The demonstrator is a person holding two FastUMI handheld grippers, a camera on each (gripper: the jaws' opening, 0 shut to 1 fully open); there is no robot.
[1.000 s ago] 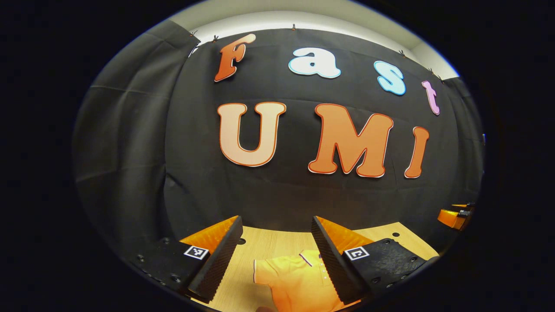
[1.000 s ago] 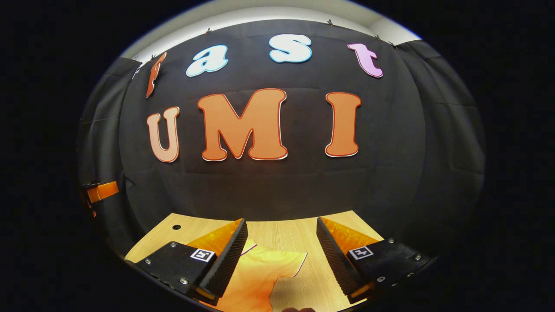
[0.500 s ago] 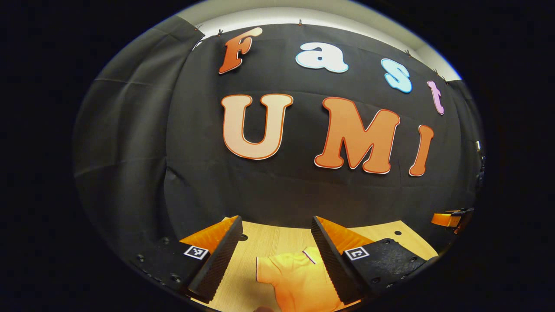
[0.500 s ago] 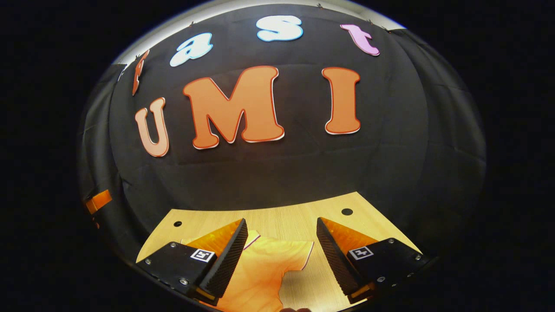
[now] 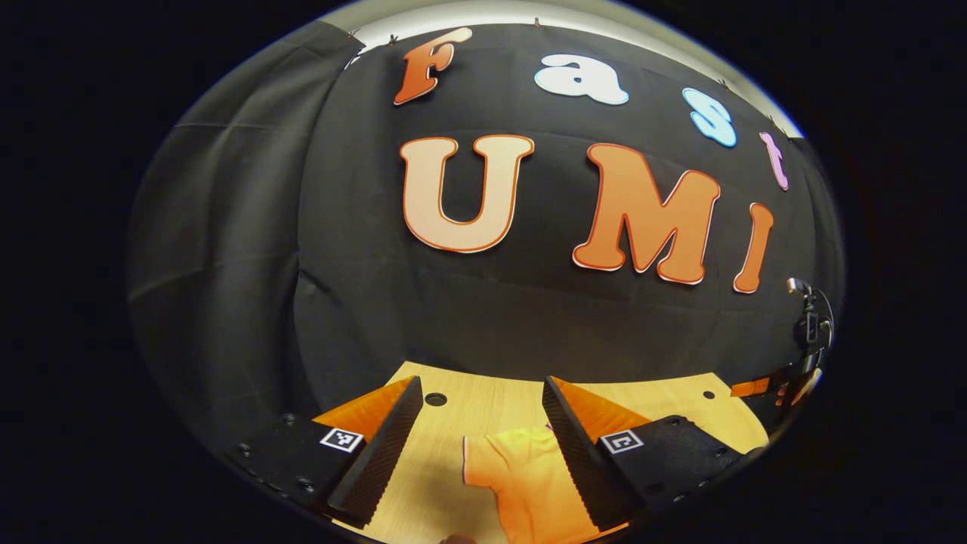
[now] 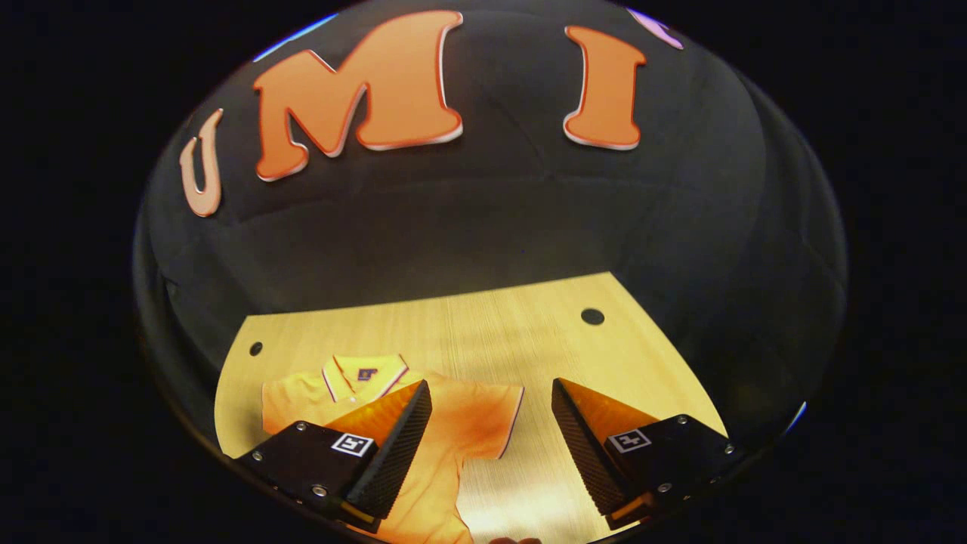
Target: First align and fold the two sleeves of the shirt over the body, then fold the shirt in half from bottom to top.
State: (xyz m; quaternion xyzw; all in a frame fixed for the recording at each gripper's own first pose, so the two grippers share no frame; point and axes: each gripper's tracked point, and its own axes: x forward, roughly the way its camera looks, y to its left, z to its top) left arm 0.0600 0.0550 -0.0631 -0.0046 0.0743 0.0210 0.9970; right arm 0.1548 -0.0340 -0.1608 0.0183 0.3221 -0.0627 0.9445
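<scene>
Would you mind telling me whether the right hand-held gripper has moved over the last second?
Yes. The right hand-held gripper has tipped down toward the table: the shirt collar now shows, and more wood.

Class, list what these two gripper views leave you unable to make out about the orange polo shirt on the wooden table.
- Lower half and hem of the orange polo shirt: cut off by the bottom edge in the right gripper view.
- Shirt collar and right side: hidden behind a finger of the left claw in the left gripper view.
- Part of the shirt body: covered by a finger of the right claw, right gripper view.
- Collar label: too small.
</scene>
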